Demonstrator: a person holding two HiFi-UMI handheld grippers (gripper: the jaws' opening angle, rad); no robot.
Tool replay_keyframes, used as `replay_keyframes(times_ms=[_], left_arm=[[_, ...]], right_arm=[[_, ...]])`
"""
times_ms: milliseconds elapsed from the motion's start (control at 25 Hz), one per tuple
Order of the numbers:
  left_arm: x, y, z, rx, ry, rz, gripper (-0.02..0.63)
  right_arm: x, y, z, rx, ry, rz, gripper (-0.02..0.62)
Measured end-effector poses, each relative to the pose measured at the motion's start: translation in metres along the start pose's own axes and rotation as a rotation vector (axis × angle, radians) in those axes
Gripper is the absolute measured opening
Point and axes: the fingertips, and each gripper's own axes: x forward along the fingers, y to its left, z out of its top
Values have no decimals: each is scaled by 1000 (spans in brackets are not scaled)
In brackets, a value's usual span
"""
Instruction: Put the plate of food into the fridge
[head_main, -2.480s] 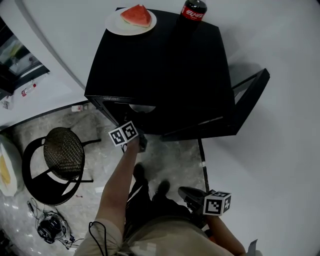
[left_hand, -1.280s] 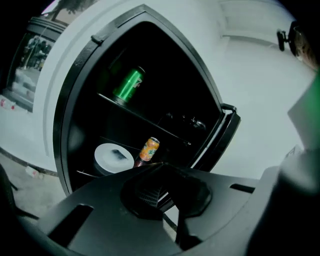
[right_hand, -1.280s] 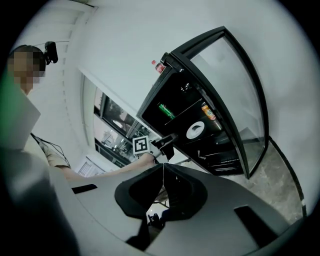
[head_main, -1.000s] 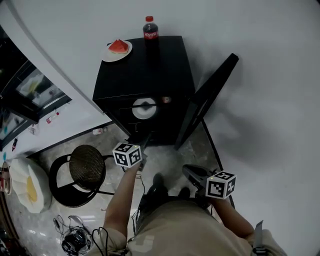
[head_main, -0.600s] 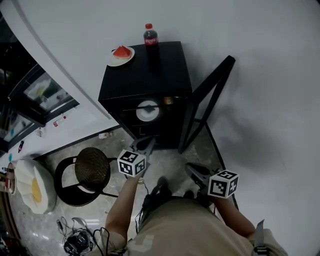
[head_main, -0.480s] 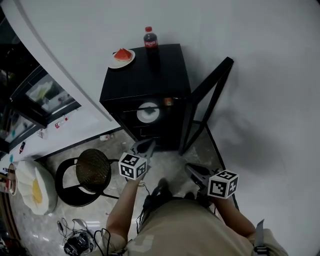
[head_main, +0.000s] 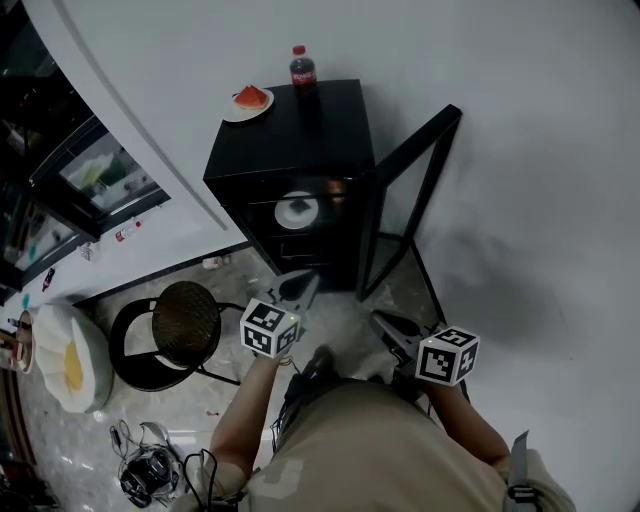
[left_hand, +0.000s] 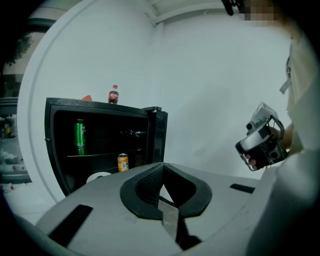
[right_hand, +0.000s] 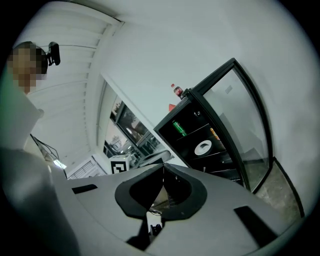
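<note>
A white plate with a red watermelon slice (head_main: 250, 100) sits on top of the black mini fridge (head_main: 290, 140), next to a cola bottle (head_main: 303, 68). The fridge's glass door (head_main: 410, 190) stands wide open to the right. Inside are a second white plate (head_main: 297, 209), a green can (left_hand: 79, 133) and an orange can (left_hand: 122, 162). My left gripper (head_main: 303, 283) is shut and empty, held low in front of the fridge. My right gripper (head_main: 380, 318) is shut too, with nothing in it, near the door's foot. Both are well short of the fridge.
A round wicker-seat chair (head_main: 182, 328) stands left of my legs. A white and yellow cushion (head_main: 60, 360) and a tangle of cables (head_main: 145, 470) lie on the floor further left. A glass-fronted cabinet (head_main: 80, 180) stands along the left wall.
I have backed away from the fridge, so it looks smaller and its open inside shows. Both grippers have risen a little, the left one more, rolling as it went.
</note>
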Motion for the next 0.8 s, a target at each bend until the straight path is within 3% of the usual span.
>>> replay_keyframes(times_ms=[200,440,800], left_arm=[[-10,-23,9,10,-35,11,11],[-17,-63,11,13,-42,-31,11],[-40,-78,13,7,-44,36,11]], right_arm=[[-16,4,-3,-21,-16,17,21],[-34,8,-12,-26,-6,38,21],[-45,21,-23,-47,27,132,21]])
